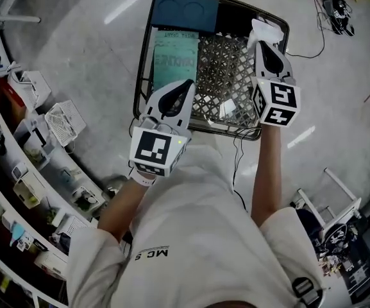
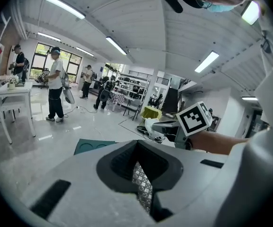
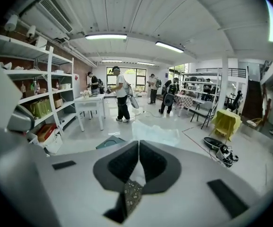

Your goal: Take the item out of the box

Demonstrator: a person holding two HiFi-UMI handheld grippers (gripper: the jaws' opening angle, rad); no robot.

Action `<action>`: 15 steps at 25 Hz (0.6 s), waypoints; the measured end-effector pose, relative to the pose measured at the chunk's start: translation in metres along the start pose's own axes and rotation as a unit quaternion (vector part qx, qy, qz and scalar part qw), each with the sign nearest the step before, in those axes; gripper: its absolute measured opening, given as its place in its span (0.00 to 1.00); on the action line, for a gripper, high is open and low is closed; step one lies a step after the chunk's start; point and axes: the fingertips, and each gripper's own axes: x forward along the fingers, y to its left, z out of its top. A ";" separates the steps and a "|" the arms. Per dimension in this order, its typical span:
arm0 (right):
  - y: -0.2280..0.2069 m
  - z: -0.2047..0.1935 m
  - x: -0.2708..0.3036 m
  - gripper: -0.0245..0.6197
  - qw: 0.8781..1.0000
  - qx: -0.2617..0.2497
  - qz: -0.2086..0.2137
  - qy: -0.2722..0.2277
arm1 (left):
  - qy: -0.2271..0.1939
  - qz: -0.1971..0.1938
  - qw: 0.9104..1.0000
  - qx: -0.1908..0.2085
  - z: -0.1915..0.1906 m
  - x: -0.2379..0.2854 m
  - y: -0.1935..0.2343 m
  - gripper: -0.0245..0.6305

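Right gripper view shows the white plastic packet (image 3: 155, 134) pinched at the tips of the right gripper (image 3: 139, 148), whose dark pads are pressed together on its near edge while the rest of it spreads out pale and crumpled beyond them. Head view puts that packet (image 1: 266, 32) over the far right corner of the box (image 1: 145, 69), at the tip of the right gripper (image 1: 261, 43); how high it hangs above the rim cannot be told from there. In the left gripper view the packet (image 2: 151, 126) droops from the other gripper's tips, in the air with the floor behind it. Inside the box, a flat teal package (image 1: 175, 59) lies along the left side, a blue tray (image 1: 185, 11) with two round hollows fills the far left corner, and the bare lattice bottom (image 1: 226, 69) takes up the right half. The left gripper (image 1: 186, 87) hovers over the near left edge of the box, its jaws drawn narrow with the tips meeting and nothing between them; its own view shows only lattice through the slit behind the left gripper's (image 2: 136, 145) tips. The box stands on a pale glossy floor (image 1: 88, 50), with a thin cable (image 1: 236, 153) trailing from under its near edge.
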 end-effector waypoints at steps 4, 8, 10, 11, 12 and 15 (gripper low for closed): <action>0.018 0.018 -0.035 0.07 1.000 0.007 0.001 -0.023 | -0.028 0.009 1.000 -0.004 0.021 -0.022 0.001 0.07; 0.041 0.031 -0.059 0.07 0.998 0.010 0.015 -0.055 | -0.043 0.018 0.999 -0.005 0.027 -0.034 0.005 0.07; 0.055 0.034 -0.068 0.07 0.998 0.000 0.026 -0.065 | -0.049 0.021 0.999 -0.003 0.028 -0.039 0.005 0.07; 0.062 0.036 -0.073 0.07 0.997 -0.004 0.032 -0.070 | -0.053 0.023 0.998 -0.002 0.029 -0.041 0.005 0.07; 0.068 0.038 -0.079 0.07 0.996 -0.007 0.036 -0.076 | -0.057 0.024 0.998 0.000 0.030 -0.044 0.004 0.07; 0.081 0.040 -0.097 0.07 0.995 -0.011 0.048 -0.089 | -0.065 0.024 0.998 0.002 0.035 -0.053 -0.001 0.07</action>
